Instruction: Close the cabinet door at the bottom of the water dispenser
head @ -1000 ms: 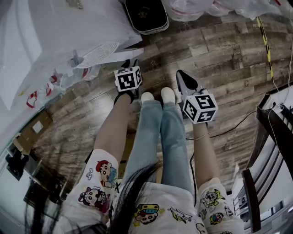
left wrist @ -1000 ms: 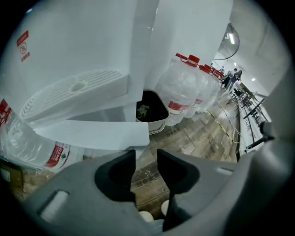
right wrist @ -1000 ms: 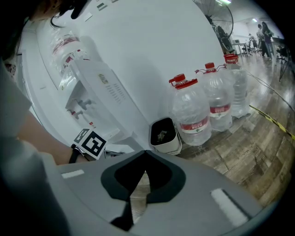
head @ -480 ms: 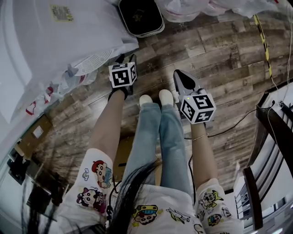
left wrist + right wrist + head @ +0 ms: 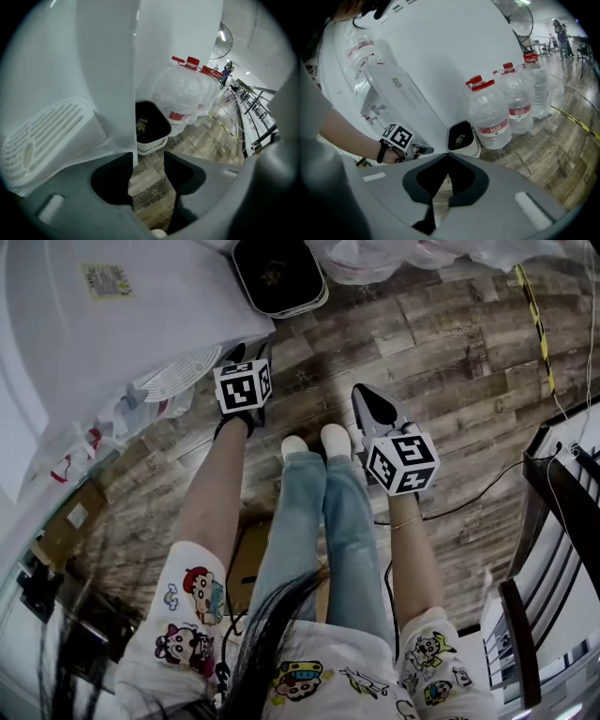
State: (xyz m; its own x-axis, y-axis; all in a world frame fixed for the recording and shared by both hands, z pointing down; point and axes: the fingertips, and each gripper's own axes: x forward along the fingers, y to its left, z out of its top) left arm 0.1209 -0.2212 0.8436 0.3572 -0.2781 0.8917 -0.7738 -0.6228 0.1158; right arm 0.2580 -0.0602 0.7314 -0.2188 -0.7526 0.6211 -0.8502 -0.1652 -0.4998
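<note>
the cabinet door (image 5: pixel 105 70), frame left, is best pushed flat by the left gripper (image 5: pixel 147 158), jaws just spread, empty.

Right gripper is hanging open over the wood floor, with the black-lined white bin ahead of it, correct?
No: the right gripper is shut, jaw tips meeting, as the right gripper view shows. It does hang over the wood floor, with the black-lined white bin ahead of it.
</note>
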